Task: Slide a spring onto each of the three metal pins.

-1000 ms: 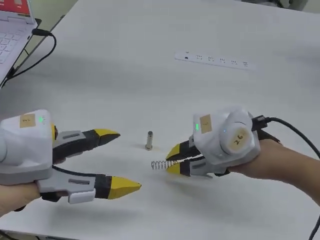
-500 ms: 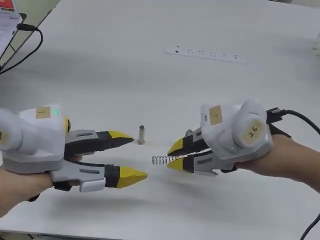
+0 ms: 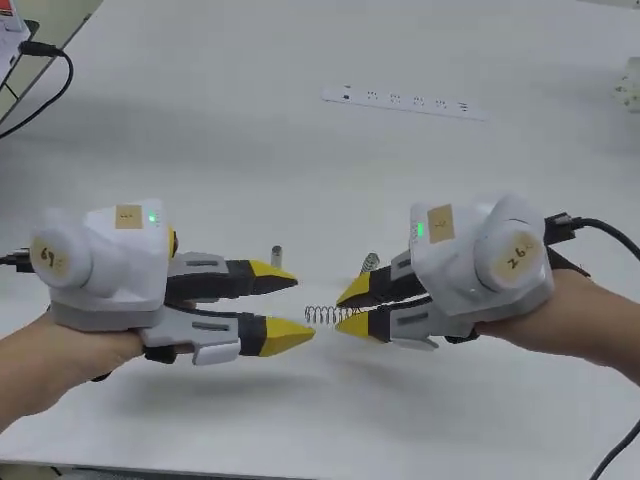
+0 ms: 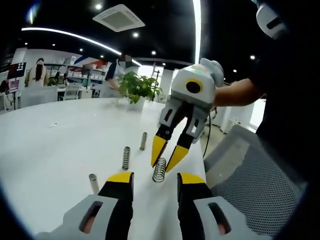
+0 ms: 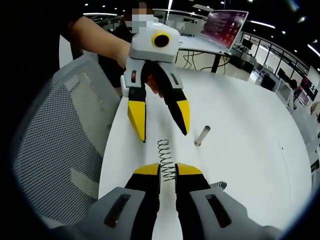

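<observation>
— While that spring (image 3: 322, 315) juts sideways above the table, held by one end alone, what worries you most?

— The hold itself. The right gripper (image 3: 345, 312) is clamped on the last few coils only. The rest reaches free toward the left gripper (image 3: 300, 305), whose jaws stand apart and empty, just short of the spring's free end. If those jaws close off-centre, I judge the coils could bend or flick out of the right jaws.

— And the pins?

— One bare pin (image 3: 276, 252) stands upright on the white table (image 3: 300, 150), just behind the left gripper's tips. In the left gripper view a nearer sprung pin (image 4: 126, 157) and a farther sprung pin (image 4: 143, 140) appear to wear springs already, so this looks like the last one.

— So the risk sits at that pin?

— Likely. It is slender and seems to stand loose. A jaw tip brushing it, or the spring arriving tilted and catching its top, could topple it. The spring lies level and the pin is vertical, so a turn is needed, and a slack hold during that turn could drop it.

— Anything else close?

— A power strip (image 3: 405, 102) lies well apart, far up the table.
</observation>
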`<action>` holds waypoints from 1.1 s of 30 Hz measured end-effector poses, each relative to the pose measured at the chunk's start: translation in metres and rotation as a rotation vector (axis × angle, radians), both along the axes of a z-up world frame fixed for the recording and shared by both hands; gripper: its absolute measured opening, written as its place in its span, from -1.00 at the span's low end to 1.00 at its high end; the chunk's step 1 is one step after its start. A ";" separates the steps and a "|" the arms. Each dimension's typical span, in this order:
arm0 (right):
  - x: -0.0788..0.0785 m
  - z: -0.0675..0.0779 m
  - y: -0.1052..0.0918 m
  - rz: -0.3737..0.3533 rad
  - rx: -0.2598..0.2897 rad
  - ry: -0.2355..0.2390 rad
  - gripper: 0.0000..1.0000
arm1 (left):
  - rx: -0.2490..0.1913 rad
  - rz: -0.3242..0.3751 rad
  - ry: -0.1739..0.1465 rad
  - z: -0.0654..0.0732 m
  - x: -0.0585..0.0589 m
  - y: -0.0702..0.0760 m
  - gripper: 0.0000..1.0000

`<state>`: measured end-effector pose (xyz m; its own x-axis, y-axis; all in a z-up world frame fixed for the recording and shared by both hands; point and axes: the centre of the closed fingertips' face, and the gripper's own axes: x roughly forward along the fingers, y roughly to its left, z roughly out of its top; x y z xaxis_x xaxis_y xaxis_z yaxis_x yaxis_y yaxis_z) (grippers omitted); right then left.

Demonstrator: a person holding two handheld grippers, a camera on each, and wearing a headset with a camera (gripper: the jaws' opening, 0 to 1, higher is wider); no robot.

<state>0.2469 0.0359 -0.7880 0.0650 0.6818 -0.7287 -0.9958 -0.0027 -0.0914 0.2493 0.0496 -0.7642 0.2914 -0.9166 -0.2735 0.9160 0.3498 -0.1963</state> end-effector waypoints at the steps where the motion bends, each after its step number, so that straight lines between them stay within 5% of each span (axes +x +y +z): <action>1: 0.000 0.000 -0.001 -0.002 0.001 0.000 -0.83 | 0.003 -0.004 -0.001 0.000 0.000 -0.002 -0.47; 33: 0.003 0.014 -0.008 -0.057 0.056 0.007 -0.83 | 0.033 -0.145 -0.035 0.001 0.000 -0.027 -0.79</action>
<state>0.2498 0.0280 -0.7743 0.1004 0.7165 -0.6903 -0.9948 0.0593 -0.0831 0.2494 0.0223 -0.7632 0.1662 -0.9405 -0.2965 0.9635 0.2189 -0.1543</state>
